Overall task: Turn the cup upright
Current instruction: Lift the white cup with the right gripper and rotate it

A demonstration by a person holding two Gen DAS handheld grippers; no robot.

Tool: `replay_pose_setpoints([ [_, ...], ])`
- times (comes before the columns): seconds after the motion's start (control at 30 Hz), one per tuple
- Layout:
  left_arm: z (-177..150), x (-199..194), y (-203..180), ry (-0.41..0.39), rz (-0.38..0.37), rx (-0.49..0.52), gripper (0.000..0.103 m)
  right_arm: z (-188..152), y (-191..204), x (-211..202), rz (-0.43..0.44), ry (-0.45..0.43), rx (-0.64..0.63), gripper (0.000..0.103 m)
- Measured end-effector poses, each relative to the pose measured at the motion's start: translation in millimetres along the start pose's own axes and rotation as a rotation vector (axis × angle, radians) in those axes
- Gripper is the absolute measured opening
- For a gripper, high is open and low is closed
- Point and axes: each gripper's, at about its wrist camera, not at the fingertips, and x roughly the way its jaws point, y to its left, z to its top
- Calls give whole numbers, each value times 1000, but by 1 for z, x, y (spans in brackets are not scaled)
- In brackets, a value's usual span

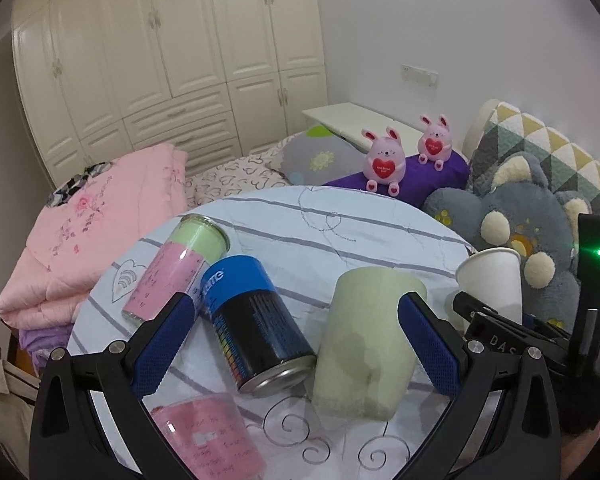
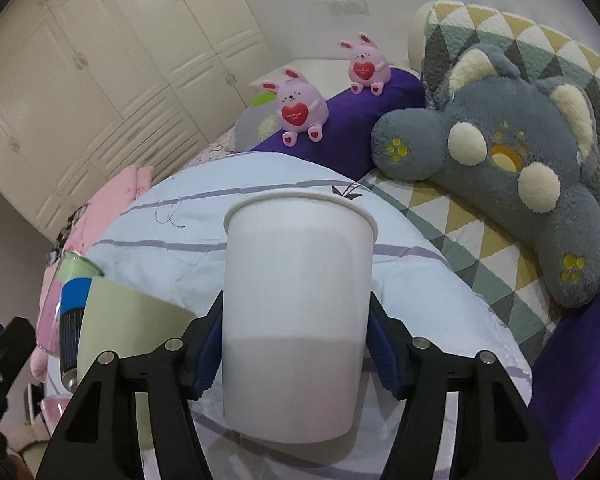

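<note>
The right hand-held gripper (image 2: 296, 344) clamps the white paper cup (image 2: 298, 312), rim up, just right of the pale green cup (image 1: 365, 344); excess squeeze could buckle its thin wall, or a tilted release could topple it onto the cloth-covered bench (image 1: 339, 220). The left hand-held gripper (image 1: 296, 340) is spread wide, holding nothing, around the pale green cup and the one blue can (image 1: 256, 320). Count: two pink-labelled clear cups (image 1: 176, 272), to the pale green cup's left, plus two pink rabbit toys (image 1: 383, 160) beyond it.

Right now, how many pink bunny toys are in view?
2. Both sit on the purple cushion behind the round table: the larger bunny nearer the table, the smaller bunny farther back. Others may be hidden.
</note>
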Motion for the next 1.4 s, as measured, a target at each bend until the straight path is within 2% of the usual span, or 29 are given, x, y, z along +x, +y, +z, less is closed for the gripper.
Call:
replay_pose_setpoints([
  [0.23, -12, -38, 17, -16, 15, -11, 103, -8, 22, -41, 48, -52, -62, 64],
  [0.47, -35, -82, 71, -9, 33, -94, 103, -27, 66, -83, 133, -80, -167, 64],
  [0.7, -71, -113, 139, 15, 143, -162, 103, -64, 135, -87, 246, -28, -298, 64],
  [0.93, -97, -109, 187, 70, 200, -199, 103, -94, 198, -67, 300, 38, -403, 64],
  [1.1, -112, -97, 215, 108, 211, -220, 103, -111, 235, -45, 305, 80, -457, 65],
  [1.4, -125, -64, 248, 186, 221, -260, 103, -136, 273, -15, 297, 157, -512, 65],
])
